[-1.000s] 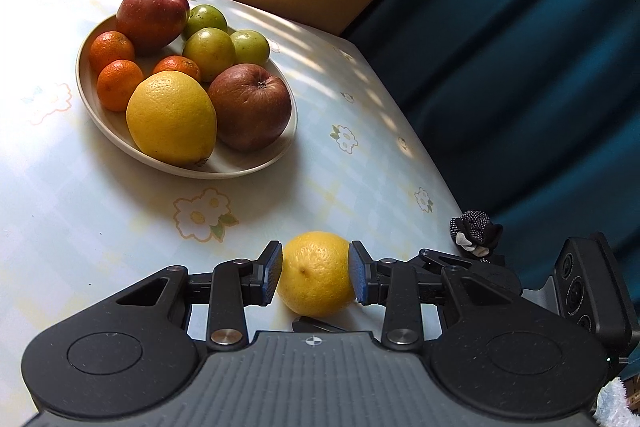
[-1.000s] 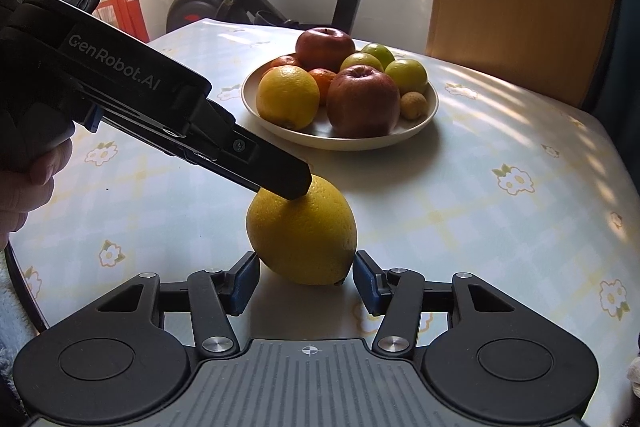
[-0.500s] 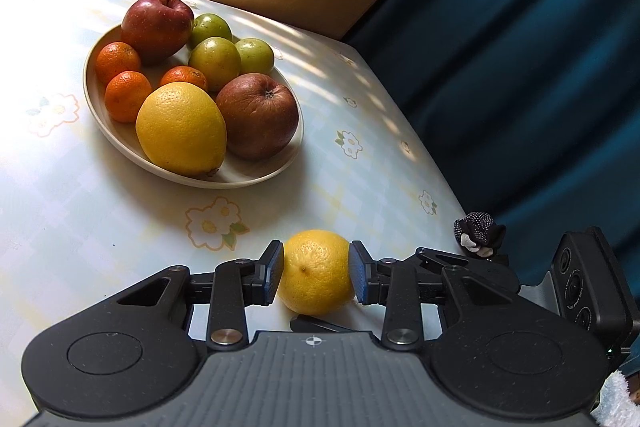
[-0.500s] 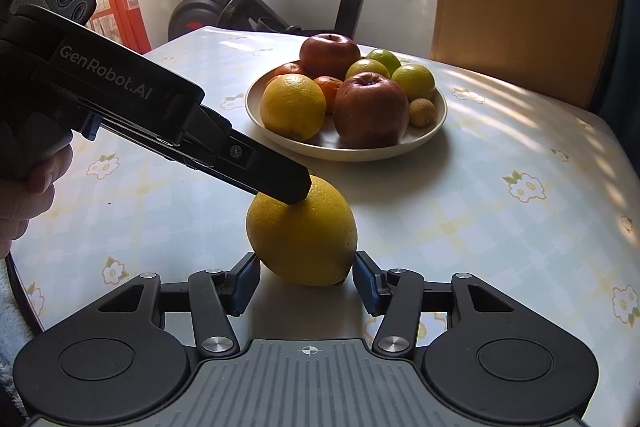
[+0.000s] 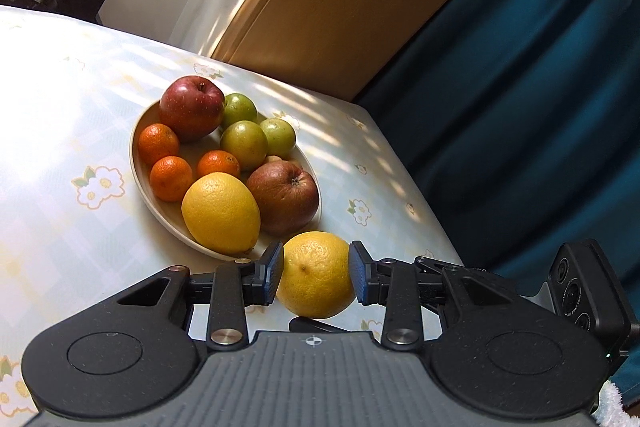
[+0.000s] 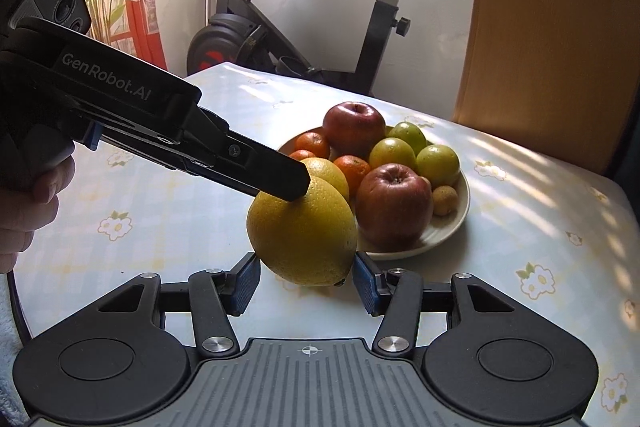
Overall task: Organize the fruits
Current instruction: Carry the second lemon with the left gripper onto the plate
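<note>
My left gripper (image 5: 316, 271) is shut on a yellow lemon (image 5: 315, 275) and holds it above the table, just before the near rim of the fruit plate (image 5: 138, 163). The plate holds another lemon (image 5: 220, 213), two red apples, three small oranges and three green fruits. In the right wrist view the held lemon (image 6: 304, 233) hangs in front of the plate (image 6: 460, 223), with a left finger (image 6: 276, 177) on top of it. My right gripper (image 6: 306, 281) is open around the lemon's lower part, its pads a little apart from it.
The table (image 6: 180, 219) has a pale flowered cloth. Its right edge runs beside a teal curtain (image 5: 540, 87). A wooden panel (image 6: 552, 27) and an exercise bike (image 6: 320, 27) stand behind the table. The right gripper's body (image 5: 588, 299) shows at the left view's right edge.
The left gripper has lifted the lemon off the table and carried it toward the plate. The right gripper has followed, still open beneath it.
</note>
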Tool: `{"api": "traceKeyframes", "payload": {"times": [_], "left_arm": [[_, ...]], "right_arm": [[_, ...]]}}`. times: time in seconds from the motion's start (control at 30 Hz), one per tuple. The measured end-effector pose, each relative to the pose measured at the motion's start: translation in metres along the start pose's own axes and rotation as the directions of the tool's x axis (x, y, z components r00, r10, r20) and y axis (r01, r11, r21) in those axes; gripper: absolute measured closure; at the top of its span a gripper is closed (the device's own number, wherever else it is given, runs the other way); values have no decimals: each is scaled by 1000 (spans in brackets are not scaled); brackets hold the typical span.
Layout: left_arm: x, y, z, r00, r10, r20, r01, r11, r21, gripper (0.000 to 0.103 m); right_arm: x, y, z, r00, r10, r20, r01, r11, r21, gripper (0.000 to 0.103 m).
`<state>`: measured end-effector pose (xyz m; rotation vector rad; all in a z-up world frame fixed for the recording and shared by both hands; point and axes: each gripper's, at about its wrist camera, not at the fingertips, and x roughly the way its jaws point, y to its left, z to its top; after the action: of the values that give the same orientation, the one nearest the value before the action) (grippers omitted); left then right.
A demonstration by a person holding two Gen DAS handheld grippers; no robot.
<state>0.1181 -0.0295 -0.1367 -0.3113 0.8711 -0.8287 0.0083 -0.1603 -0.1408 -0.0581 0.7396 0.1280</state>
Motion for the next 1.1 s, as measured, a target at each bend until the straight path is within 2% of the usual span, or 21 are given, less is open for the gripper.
{"api": "traceKeyframes", "payload": {"times": [0.2,0.5,0.73,1.1], "left_arm": [[-4,-3,28,998,21,51,-22,1000,20,65],[5,13,73,997,42,64,-42,999,-1,65],[21,27,89,994,105,41,-106,994,30,65],[32,53,92,994,109,12,-108,994,-30,65]], "right_arm": [[9,-8,30,1000,0,28,1,1000,-30,56],[44,-27,73,1000,17,26,-15,997,-70,56],[76,-32,85,999,32,-18,-33,996,-83,56],[105,-33,90,995,54,-81,-61,994,-89,56]]}}
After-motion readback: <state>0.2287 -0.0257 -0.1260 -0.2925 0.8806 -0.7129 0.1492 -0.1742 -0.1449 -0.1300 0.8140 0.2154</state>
